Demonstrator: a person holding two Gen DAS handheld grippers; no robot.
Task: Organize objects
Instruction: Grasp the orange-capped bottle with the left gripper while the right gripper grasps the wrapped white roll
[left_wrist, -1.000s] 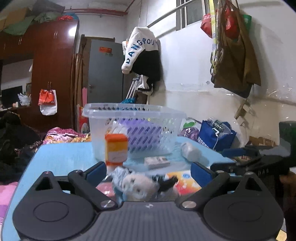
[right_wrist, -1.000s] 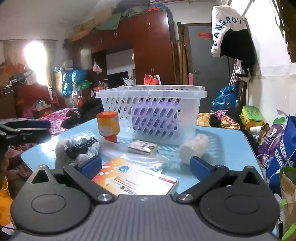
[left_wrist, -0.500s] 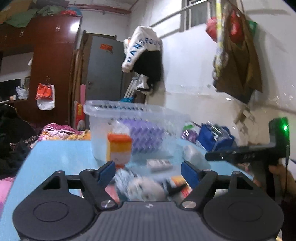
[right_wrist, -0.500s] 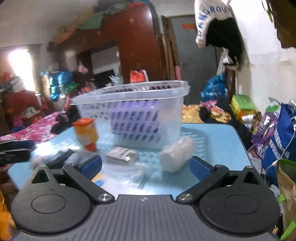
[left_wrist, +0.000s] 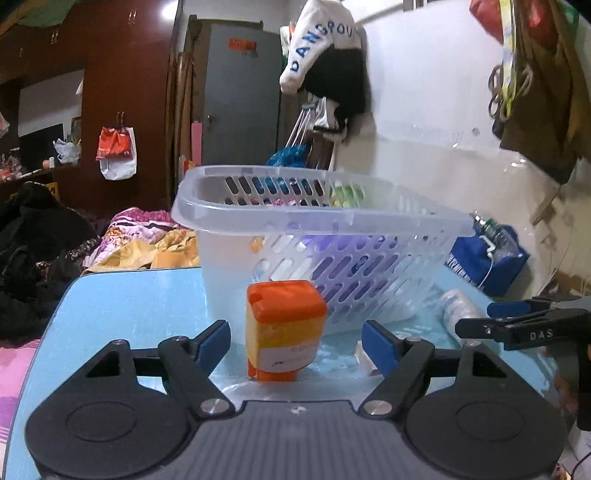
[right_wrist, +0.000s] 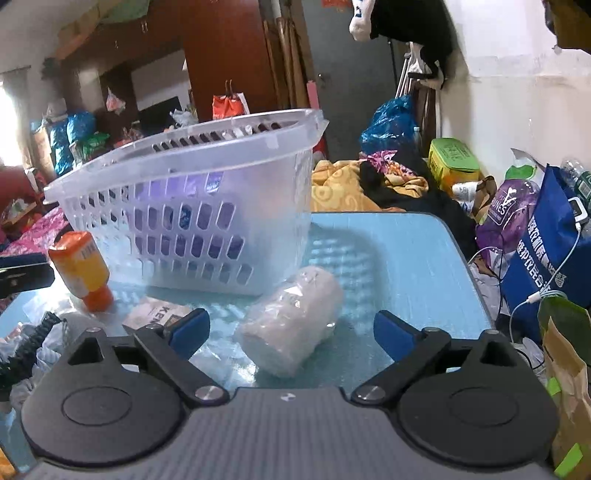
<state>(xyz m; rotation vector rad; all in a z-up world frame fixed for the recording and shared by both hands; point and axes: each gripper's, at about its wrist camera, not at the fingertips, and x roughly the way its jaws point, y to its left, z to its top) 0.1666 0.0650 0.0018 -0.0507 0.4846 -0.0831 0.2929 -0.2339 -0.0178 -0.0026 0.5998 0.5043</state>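
An orange-capped yellow bottle stands on the blue table in front of a clear slotted basket. My left gripper is open, with the bottle between its fingers and a gap on each side. A white plastic-wrapped roll lies beside the basket, between the fingers of my right gripper. Its jaws are closing and the pads are not touching the roll. The bottle shows at the left of the right wrist view. The right gripper reaches in from the right of the left wrist view.
A small flat box lies near the bottle. A clear bag with something dark sits at the table's left. Blue and purple bags and a paper bag crowd the floor on the right. Bedding lies behind the table.
My left gripper moved forward past the bagged item, narrowed its jaws and now has the bottle between its fingers. My right gripper swung right from the booklet to the wrapped roll.
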